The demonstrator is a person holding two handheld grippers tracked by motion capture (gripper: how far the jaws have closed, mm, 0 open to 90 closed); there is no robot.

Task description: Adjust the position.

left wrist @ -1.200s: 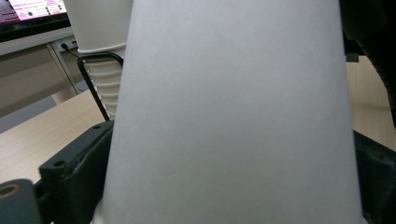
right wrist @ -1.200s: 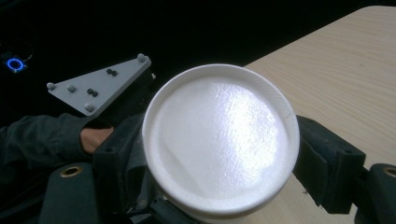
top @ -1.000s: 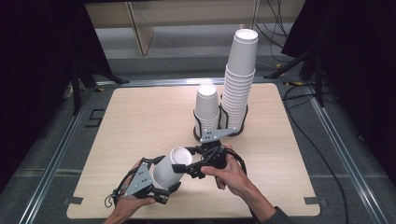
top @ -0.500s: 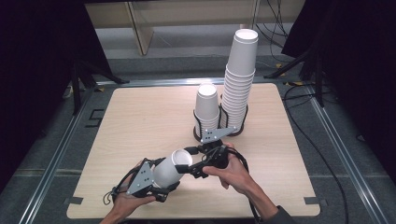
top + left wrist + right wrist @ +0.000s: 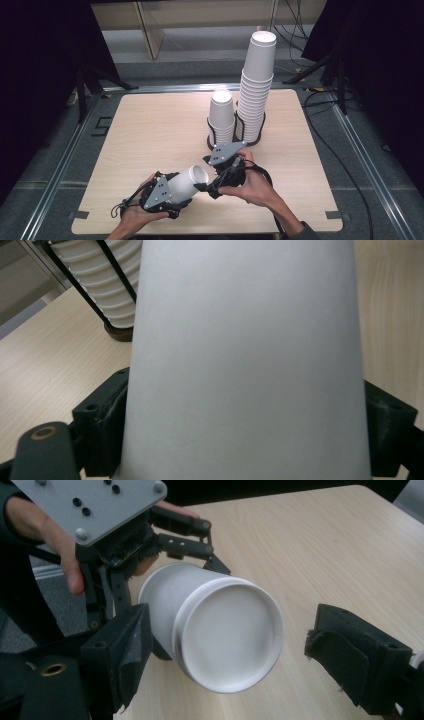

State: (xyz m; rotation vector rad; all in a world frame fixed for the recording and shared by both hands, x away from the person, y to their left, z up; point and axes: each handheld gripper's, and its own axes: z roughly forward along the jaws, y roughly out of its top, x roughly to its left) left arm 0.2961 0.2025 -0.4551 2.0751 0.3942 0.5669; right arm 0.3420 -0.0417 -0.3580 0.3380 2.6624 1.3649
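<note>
left gripper (image 5: 186,186): I see it clamped on the white paper cup (image 5: 187,182), cup on its side, mouth toward my right gripper
right gripper (image 5: 207,189): jaws spread, either side of the cup rim, not touching
cup stacks (image 5: 257,90): in black holder (image 5: 248,132) at table (image 5: 150,125) far side

Cup stacks (image 5: 252,95) block the far side; left tabletop (image 5: 150,130) open
</note>
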